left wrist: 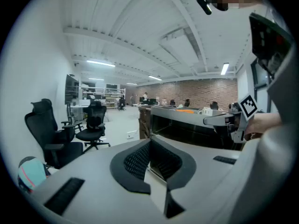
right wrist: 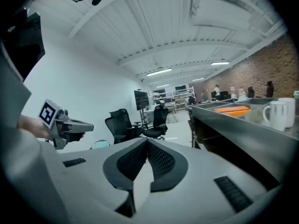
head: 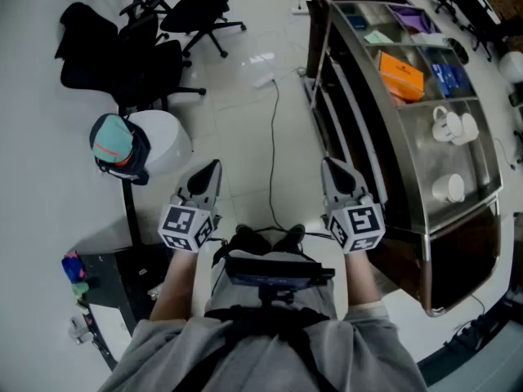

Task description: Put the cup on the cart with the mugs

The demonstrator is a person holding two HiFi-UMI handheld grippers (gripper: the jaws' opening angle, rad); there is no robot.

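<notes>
Left gripper [head: 212, 168]: fingers pressed together, holding nothing.
Right gripper [head: 328, 167]: fingers closed tight, empty too.
Cup [head: 448, 188]: standing on the cart [head: 421, 158], near the two mugs [head: 454, 126].

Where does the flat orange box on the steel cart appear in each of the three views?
Head view: the flat orange box lies at upper right, in a cart compartment.
Left gripper view: right of centre, far off, a thin sliver.
Right gripper view: right of centre, left of the white mug.
Shared landmark: the steel cart.
</notes>
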